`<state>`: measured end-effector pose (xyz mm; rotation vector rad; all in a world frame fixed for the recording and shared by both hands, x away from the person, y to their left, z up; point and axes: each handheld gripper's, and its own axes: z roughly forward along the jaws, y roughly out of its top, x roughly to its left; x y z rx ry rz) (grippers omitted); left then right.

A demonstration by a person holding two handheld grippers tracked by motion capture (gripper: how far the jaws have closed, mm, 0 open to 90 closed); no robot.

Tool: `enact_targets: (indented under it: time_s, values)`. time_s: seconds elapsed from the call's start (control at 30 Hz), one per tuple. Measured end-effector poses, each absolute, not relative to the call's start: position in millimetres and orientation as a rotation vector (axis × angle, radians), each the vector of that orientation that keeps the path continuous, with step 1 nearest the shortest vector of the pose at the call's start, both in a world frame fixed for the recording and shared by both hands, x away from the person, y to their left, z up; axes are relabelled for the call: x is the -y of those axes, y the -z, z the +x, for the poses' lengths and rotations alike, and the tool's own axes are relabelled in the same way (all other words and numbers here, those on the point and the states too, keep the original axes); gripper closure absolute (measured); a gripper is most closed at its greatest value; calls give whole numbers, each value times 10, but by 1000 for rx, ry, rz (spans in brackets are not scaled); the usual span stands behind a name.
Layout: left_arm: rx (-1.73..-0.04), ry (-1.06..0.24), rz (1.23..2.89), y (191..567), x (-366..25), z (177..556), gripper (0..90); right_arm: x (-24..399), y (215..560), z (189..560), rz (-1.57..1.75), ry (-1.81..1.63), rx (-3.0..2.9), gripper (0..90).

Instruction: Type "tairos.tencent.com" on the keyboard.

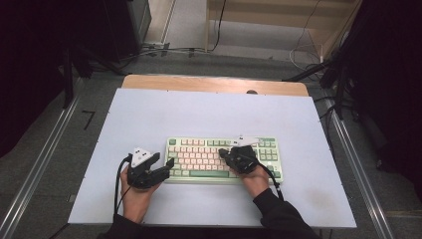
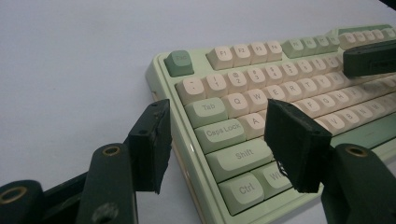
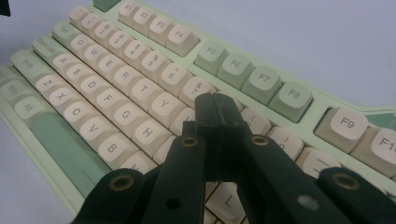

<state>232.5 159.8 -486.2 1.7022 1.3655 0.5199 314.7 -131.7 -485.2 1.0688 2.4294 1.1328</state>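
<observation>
High view — rectangular, pastel-keyed keyboard point(image 1: 199, 158)

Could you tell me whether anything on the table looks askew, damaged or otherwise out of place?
Nothing stands out. The keyboard lies square on the white table with its keycaps all seated. The right tongs are shut over the keys; the left tongs stand open at its left edge.

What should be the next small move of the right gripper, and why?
Probably press straight down. The right gripper is shut, its tip poised over a key in the keyboard's upper letter rows, while the open left gripper straddles the keyboard's left edge, seemingly to steady it.
</observation>
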Motion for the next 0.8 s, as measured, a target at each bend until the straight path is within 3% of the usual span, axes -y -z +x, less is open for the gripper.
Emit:
enact_targets:
  time_s: [0.5, 0.63, 0.73, 0.8]
  values:
    - [-1354, -514, 1712, 4865, -1573, 2355, 418, 1364, 4820, 3124, 1079, -1163, -2410, 849]
    - [-1346, -512, 1717, 4867, -1556, 2367, 418, 1430, 4788, 3135, 1108, -1222, -2392, 630]
    - [-1344, -511, 1721, 4869, -1549, 2377, 418, 1453, 4781, 3143, 1130, -1230, -2379, 394]
    - [-1342, -507, 1723, 4873, -1542, 2386, 417, 1466, 4782, 3144, 1143, -1219, -2365, 306]
